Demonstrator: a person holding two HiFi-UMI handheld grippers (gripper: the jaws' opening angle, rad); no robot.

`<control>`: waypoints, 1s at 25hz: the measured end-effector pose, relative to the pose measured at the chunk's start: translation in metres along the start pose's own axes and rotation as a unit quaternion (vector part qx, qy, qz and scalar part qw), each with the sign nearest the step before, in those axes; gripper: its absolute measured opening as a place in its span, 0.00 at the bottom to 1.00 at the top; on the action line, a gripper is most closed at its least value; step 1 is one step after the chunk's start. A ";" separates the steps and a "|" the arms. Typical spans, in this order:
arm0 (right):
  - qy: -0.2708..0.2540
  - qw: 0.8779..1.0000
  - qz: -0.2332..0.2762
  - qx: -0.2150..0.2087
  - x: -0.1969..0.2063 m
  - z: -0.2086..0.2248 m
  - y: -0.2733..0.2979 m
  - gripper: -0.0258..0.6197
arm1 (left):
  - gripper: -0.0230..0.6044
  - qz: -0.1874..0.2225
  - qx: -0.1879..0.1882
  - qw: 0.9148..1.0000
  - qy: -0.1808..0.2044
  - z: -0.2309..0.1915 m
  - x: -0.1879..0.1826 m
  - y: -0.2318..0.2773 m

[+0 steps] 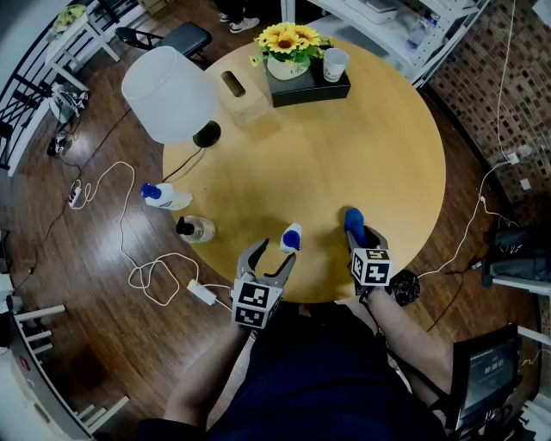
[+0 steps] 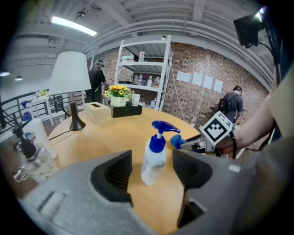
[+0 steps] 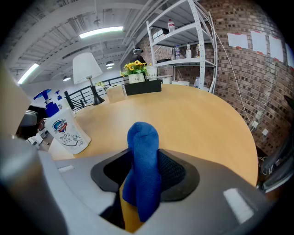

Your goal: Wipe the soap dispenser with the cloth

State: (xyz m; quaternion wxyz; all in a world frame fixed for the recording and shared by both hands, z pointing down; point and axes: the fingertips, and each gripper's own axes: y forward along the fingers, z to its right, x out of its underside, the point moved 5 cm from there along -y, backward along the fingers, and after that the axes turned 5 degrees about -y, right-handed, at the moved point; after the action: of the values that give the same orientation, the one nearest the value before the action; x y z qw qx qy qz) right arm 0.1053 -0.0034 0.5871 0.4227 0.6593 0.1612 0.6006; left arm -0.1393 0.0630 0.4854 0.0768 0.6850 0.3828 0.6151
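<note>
Round wooden table in a workshop-type room; brick wall and metal shelving beyond it.

Task object: the soap dispenser stood upright near the table's near edge. It was a white bottle with a blue pump.

- The left gripper sat just short of it, jaws well apart and holding nothing. In the left gripper view the bottle stood beyond the pads, in line with the gap, with neither pad pressing on it.
- The right gripper was near, on the bottle's right, jaws closed on the blue cloth. The cloth rose as a folded wad above the pads and hung a little below them.
- Cloth and bottle were apart, so wiping had not yet begun.

Judgement on the step in hand:

- The bottle looked light and top-heavy, so a sideways wipe would likely slide or tip it.
- Bring the left jaws round the body low down and close just enough to steady it, keeping clear of the pump head.
- Present the protruding wad to the side wall, stroke downward, then work round the label face.
- Only cloth should touch the plastic, never the hard jaw edges.

Farther off, at the far edge and well clear, were a lamp, a wooden box, and a black tray with sunflowers and a cup. Two bottles and loose cables lay on the floor to the left.
</note>
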 end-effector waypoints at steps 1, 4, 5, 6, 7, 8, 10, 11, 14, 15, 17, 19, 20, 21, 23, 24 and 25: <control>-0.005 1.000 0.001 -0.010 -0.004 0.004 0.003 0.31 | 0.48 0.000 -0.004 1.000 0.008 0.002 -0.001 0.006; -0.025 0.999 -0.010 -0.029 -0.009 0.013 0.009 0.27 | 0.50 -0.009 -0.011 0.999 0.039 0.011 0.003 0.024; -0.035 0.999 -0.017 -0.030 -0.009 0.014 0.010 0.26 | 0.50 -0.015 -0.011 0.999 0.050 0.014 0.007 0.029; -0.049 0.998 -0.023 -0.030 -0.011 0.014 0.012 0.26 | 0.50 -0.021 -0.011 0.998 0.058 0.016 0.009 0.035; -0.068 0.997 -0.028 -0.031 -0.013 0.011 0.015 0.29 | 0.50 -0.025 -0.011 0.998 0.064 0.016 0.010 0.040; -0.088 0.995 -0.033 -0.033 -0.016 0.007 0.019 0.34 | 0.50 -0.029 -0.011 0.997 0.070 0.015 0.010 0.045; -0.120 0.991 -0.052 -0.035 -0.016 0.000 0.027 0.44 | 0.50 -0.036 -0.005 0.996 0.086 0.012 0.011 0.054; -0.130 0.989 -0.063 -0.030 -0.014 -0.002 0.031 0.44 | 0.50 -0.039 0.001 0.995 0.096 0.011 0.011 0.058; -0.121 0.990 -0.069 -0.011 -0.013 0.002 0.031 0.25 | 0.50 -0.041 0.025 0.992 0.117 0.011 0.011 0.064; -0.107 0.993 -0.058 -0.012 -0.015 0.002 0.027 0.23 | 0.49 -0.037 0.033 0.992 0.120 0.011 0.011 0.064; -0.073 0.997 -0.011 -0.029 -0.029 -0.004 0.010 0.22 | 0.44 -0.026 0.044 0.991 0.125 0.009 0.009 0.062; -0.054 0.996 0.045 -0.060 -0.051 -0.020 -0.014 0.22 | 0.42 -0.015 0.057 0.989 0.137 0.008 0.007 0.062; -0.054 0.993 0.069 -0.075 -0.063 -0.030 -0.026 0.22 | 0.41 -0.010 0.064 0.987 0.144 0.008 0.006 0.062; -0.060 0.990 0.089 -0.090 -0.074 -0.041 -0.037 0.22 | 0.39 -0.005 0.072 0.986 0.149 0.008 0.006 0.062; -0.082 0.981 0.120 -0.125 -0.095 -0.068 -0.055 0.22 | 0.37 0.005 0.085 0.985 0.152 0.008 0.006 0.064; -0.095 0.976 0.132 -0.147 -0.105 -0.084 -0.062 0.22 | 0.37 0.008 0.091 0.984 0.151 0.008 0.007 0.064; -0.109 0.969 0.144 -0.171 -0.115 -0.100 -0.070 0.22 | 0.37 0.011 0.097 0.984 0.150 0.008 0.008 0.065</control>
State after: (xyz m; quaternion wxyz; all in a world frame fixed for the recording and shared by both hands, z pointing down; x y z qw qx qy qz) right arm 0.0072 -0.0082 0.4514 0.4529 0.6550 -0.0874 0.5986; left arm -0.1051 0.0255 0.5270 -0.0553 0.5937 0.4400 0.6714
